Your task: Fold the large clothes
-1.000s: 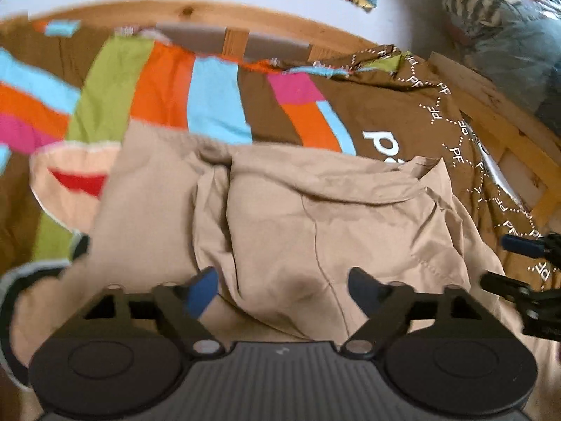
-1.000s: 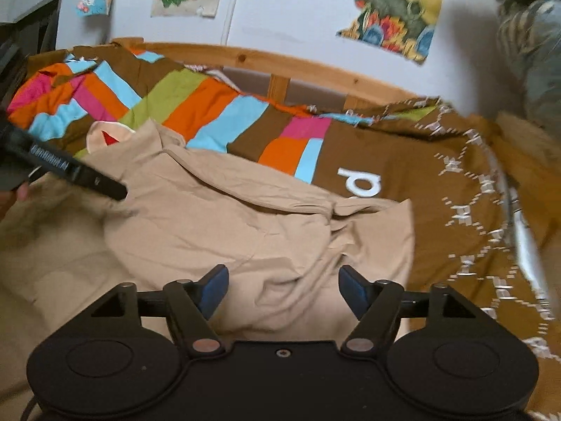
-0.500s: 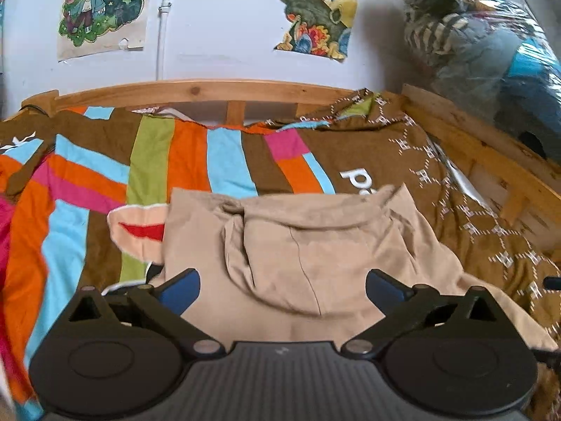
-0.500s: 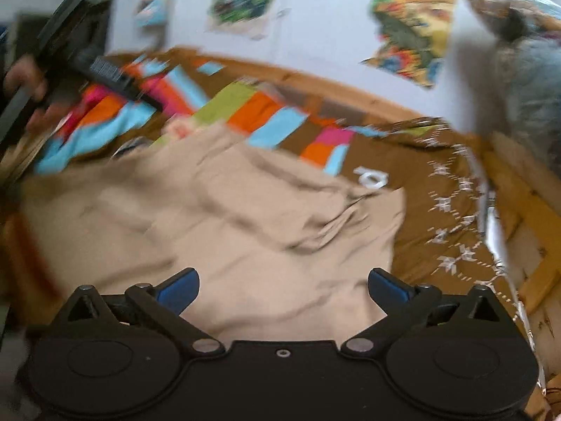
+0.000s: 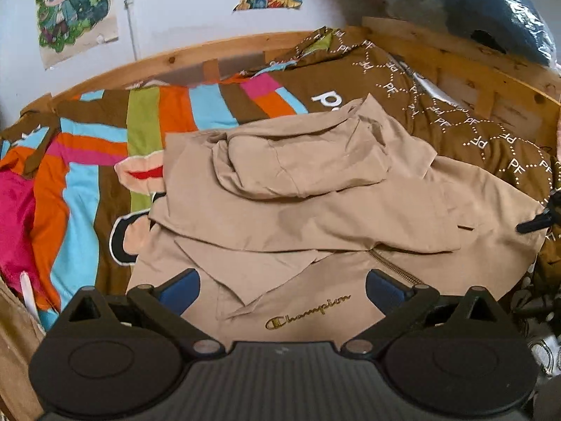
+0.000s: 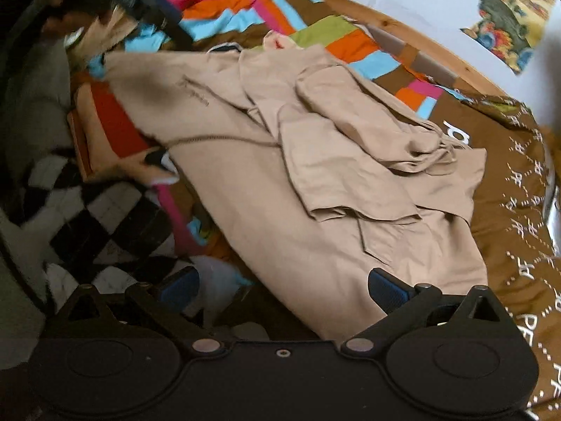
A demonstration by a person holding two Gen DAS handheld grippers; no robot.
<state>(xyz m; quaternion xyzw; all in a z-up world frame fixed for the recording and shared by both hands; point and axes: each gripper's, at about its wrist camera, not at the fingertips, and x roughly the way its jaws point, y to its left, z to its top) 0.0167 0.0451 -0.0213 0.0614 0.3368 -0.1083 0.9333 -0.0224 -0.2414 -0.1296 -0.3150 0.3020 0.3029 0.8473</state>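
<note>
striped bedding (image 5: 105,182) lay under the tan jacket (image 5: 315,210); within the last second both the left gripper (image 5: 282,286) and right gripper (image 6: 284,286) had spread wider and backed off it empty, leaving a fold apparently laid.

My left hand-held gripper (image 5: 282,289) hangs with jaws wide apart over the tan jacket (image 5: 315,210), which fills the frame's centre, hood bunched, on the striped bedspread (image 5: 87,161). A cartoon poster (image 5: 75,10) sits upper left.
</note>
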